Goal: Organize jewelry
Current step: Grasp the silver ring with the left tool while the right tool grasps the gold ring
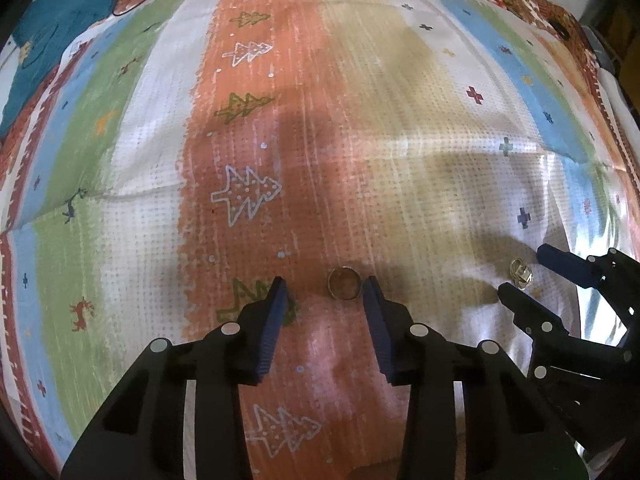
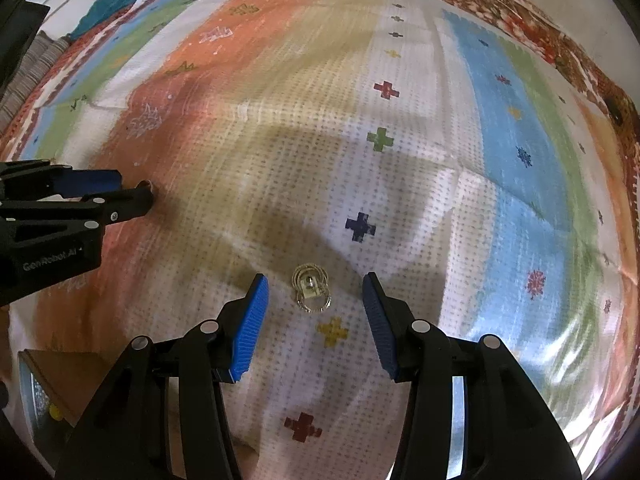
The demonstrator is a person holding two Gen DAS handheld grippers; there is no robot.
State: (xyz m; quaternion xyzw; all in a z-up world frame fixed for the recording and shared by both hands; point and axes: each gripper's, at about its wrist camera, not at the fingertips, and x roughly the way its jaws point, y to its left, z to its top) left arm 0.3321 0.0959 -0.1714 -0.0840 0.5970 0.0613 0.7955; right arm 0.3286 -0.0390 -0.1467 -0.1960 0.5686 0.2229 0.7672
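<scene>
On the striped cloth [image 1: 360, 120]: I am holding both tools low.
Left hand-held gripper [image 1: 325, 286]: I am keeping it open, gold ring [image 1: 344, 283] lying between the pads.
Right hand-held gripper [image 2: 315, 282]: I am keeping it open around a small pendant [image 2: 311, 289], untouched.

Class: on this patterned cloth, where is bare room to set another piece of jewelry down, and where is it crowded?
Free: the cloth beyond both tongs, toward the teal fabric. Crowded: near the gold ring between the left tongs and the ornate ring between the right tongs.
</scene>
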